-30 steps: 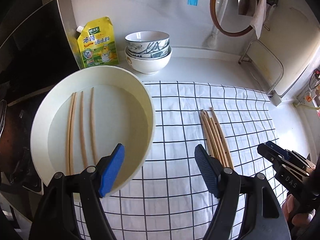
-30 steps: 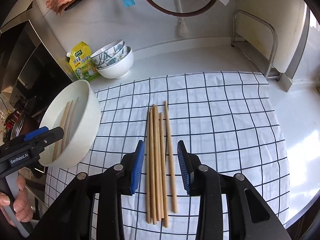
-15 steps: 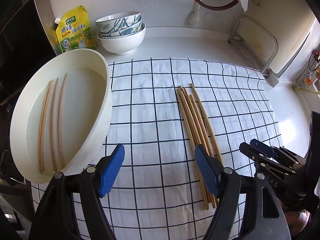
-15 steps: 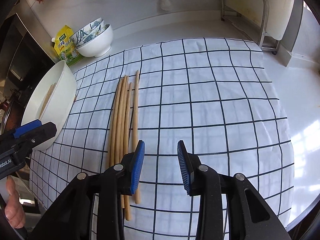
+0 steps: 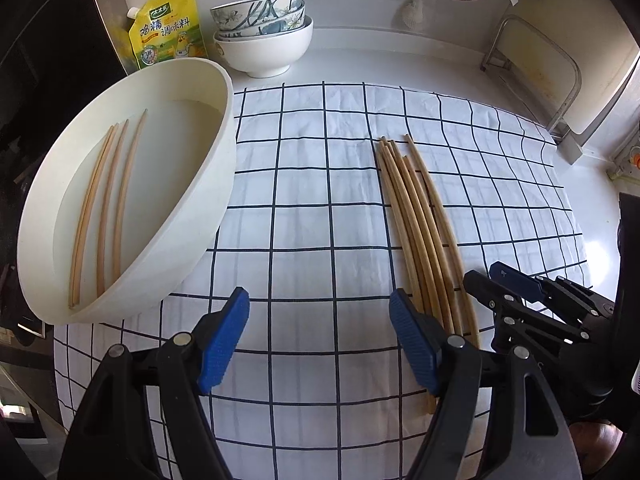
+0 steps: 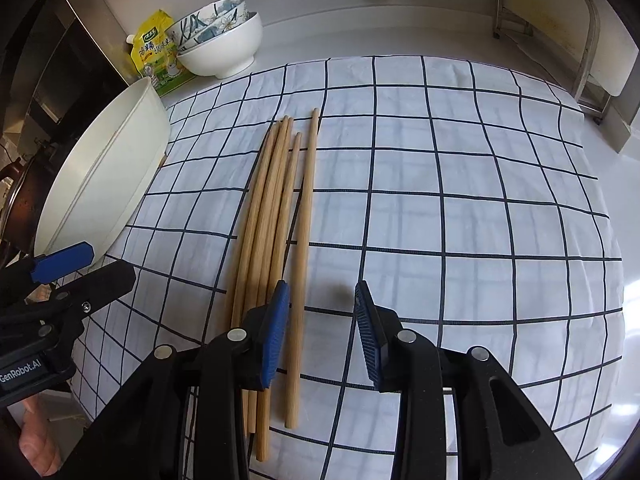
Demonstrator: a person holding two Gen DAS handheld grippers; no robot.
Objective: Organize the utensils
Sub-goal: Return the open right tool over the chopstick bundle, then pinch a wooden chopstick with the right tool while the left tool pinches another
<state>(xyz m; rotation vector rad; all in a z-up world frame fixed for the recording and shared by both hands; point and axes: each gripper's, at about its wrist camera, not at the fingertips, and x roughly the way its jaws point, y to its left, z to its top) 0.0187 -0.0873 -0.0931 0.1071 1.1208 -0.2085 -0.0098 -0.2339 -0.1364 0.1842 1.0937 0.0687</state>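
White tabletop (image 5: 400, 52) fills both views, most of it covered by a white cloth with a dark grid (image 5: 320, 200). At the upper left of the left wrist view stand a yellow seasoning pouch (image 5: 168, 28) and a stack of bowls (image 5: 264, 36), just beside each other. Below them, along the left edge of that frame, a large cream basin (image 5: 216, 184) is tipped so its inside faces the camera; several chopsticks in the basin (image 5: 108, 208) lie side by side along its bottom. A metal rack (image 5: 536, 64) shows at the upper right.

On the cloth, right of centre in the left wrist view, lies a loose bundle of wooden chopsticks (image 5: 416, 216), roughly parallel, fanning a little at the far ends.

In the right wrist view the right claw (image 6: 320, 336) sits low over the near end of that bundle. Its jaws are partly spread; the rightmost chopstick (image 6: 306, 216) runs between them, and the left pad overlaps the others. No pad presses on any stick.

The left claw (image 5: 318, 340) is spread wide over bare cloth between basin and bundle, holding nothing, its right pad in front of the bundle's near ends.
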